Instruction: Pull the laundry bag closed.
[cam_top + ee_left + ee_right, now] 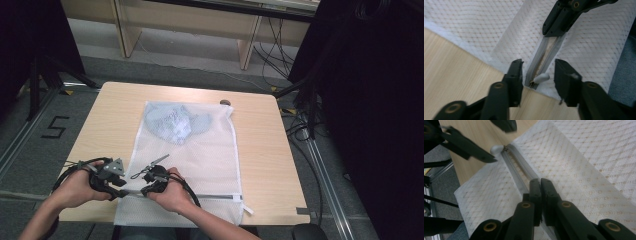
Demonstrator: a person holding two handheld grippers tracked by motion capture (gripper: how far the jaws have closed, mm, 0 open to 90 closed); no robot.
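A white mesh laundry bag is laid flat on the wooden bench, with its zippered edge toward the person and its near end hanging over the bench's near edge. A blue garment is seen inside the bag at its far end. The zipper is run along the near end of the bag, and its white pull tab is located at the left end of the zipper track, close to the bag's corner. In the left gripper view, the left claw is held with its jaws apart, one on each side of the pull tab; no contact between the jaws and the tab is seen. In the right gripper view, the right claw is seen with its jaws brought together, clamped on the zipper tape and mesh a little farther along the track. In the high view, both claws are positioned close together at the bag's near left corner, each held in one hand. A small dark round object is located on the bench beside the bag's far right corner.
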